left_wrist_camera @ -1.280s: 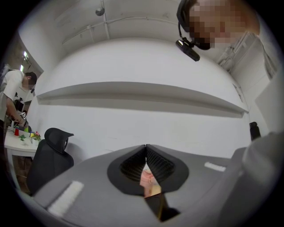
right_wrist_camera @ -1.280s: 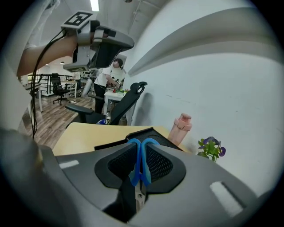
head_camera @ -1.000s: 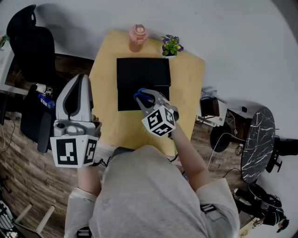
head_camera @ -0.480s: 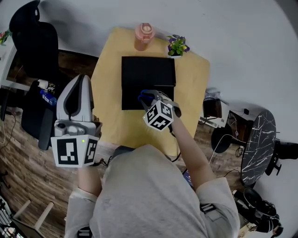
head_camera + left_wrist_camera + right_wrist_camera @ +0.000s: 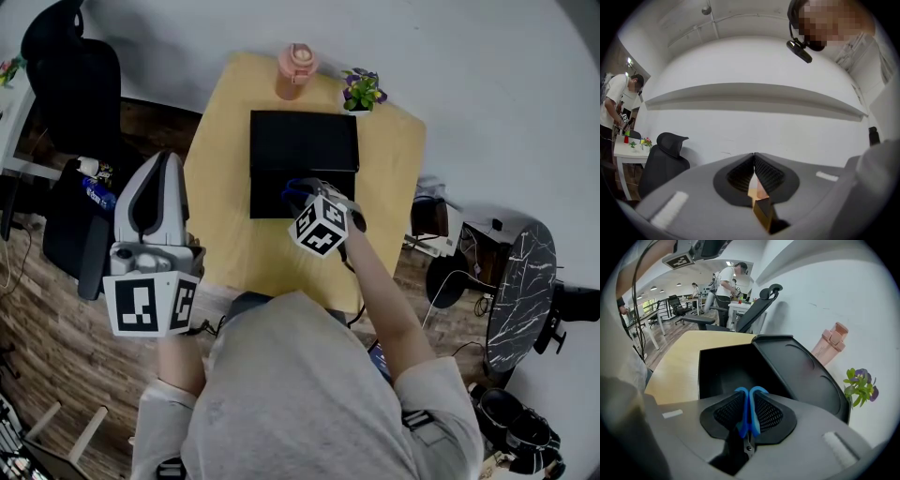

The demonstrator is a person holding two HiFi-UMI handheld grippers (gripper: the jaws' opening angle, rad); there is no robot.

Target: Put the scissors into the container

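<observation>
Blue plastic handles of the scissors (image 5: 746, 418) sit pinched flat between the jaws of the right gripper (image 5: 749, 397). The pivot screw shows just below the pads and the blades are out of sight.

- **Position:** the scissors hang over the near edge of the open black container (image 5: 272, 197), which lies toward the far edge of the table (image 5: 225, 244).
- **Handling (judged):** light, stiff and hard. The smooth handles could slip or swivel in the pads. The handle loops look like the sound place to hold, close to the pivot.
- **Left gripper (image 5: 753, 161):** jaws pressed together on nothing, held off the table's left edge.
- **Change over the last second:** the right gripper has crept slightly toward the far edge, and its marker cube now overlaps the container's near edge. The left gripper has barely shifted.
</observation>
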